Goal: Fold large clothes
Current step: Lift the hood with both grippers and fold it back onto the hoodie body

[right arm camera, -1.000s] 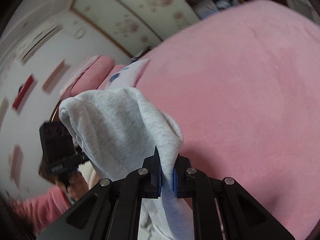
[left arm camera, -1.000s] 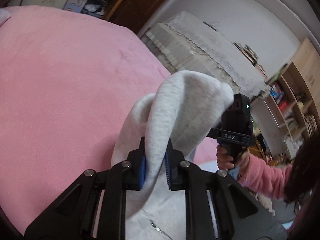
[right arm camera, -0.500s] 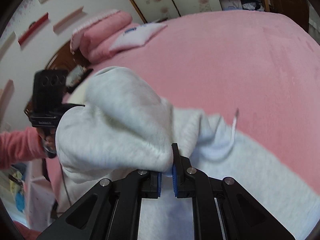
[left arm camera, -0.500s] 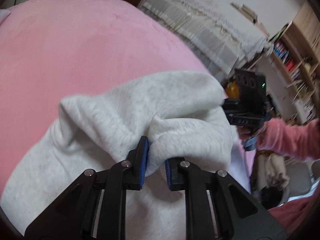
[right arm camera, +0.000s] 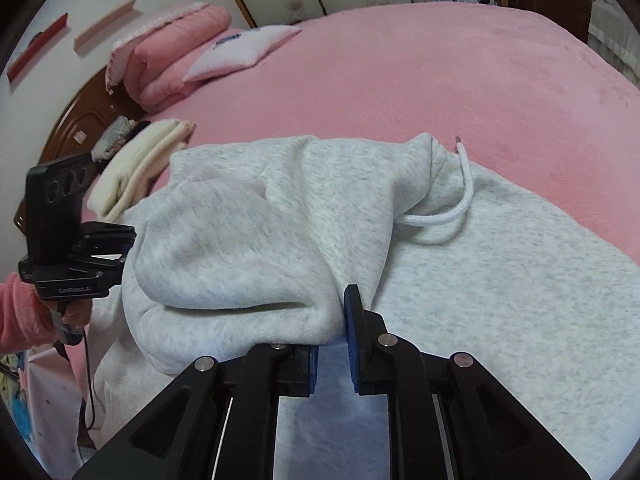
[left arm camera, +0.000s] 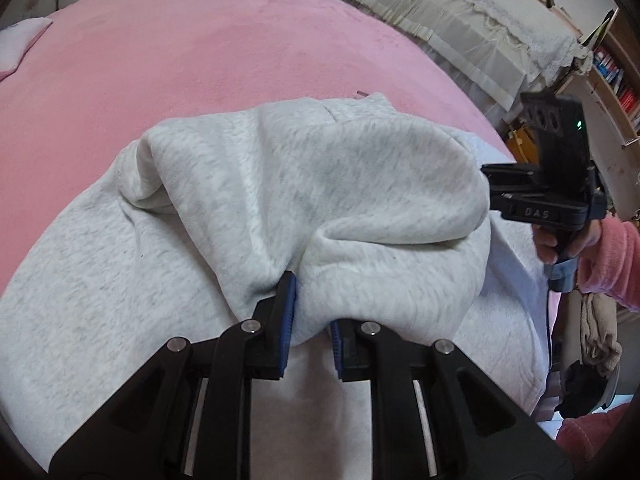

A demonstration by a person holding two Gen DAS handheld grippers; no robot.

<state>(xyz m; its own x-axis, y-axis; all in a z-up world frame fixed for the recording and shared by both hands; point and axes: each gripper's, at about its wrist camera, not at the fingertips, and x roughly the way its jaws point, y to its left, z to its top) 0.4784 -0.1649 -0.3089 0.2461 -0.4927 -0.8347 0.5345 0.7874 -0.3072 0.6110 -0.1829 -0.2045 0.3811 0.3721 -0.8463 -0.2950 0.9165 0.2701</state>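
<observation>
A light grey hooded sweatshirt (left arm camera: 100,280) lies on the pink bed (left arm camera: 200,60). Its hood part (left arm camera: 320,184) is folded over onto the body. My left gripper (left arm camera: 312,320) has its jaws a little apart with a fold of the grey cloth still between the blue pads. My right gripper (right arm camera: 332,336) has its jaws apart too; the hood edge (right arm camera: 240,312) rests against its left pad. A white drawstring (right arm camera: 452,208) lies on the sweatshirt (right arm camera: 520,300). Each gripper shows in the other's view, at the hood's ends: the right gripper (left arm camera: 548,184) and the left gripper (right arm camera: 68,256).
Pink quilts and a white pillow (right arm camera: 240,52) lie at the bed's head. Folded cream clothes (right arm camera: 140,164) sit at the bed's left edge. A covered cabinet (left arm camera: 460,24) and bookshelves (left arm camera: 616,80) stand beyond the bed.
Both grippers came down from holding the hood in the air and laid it over the sweatshirt's body. Both pairs of jaws have opened somewhat.
</observation>
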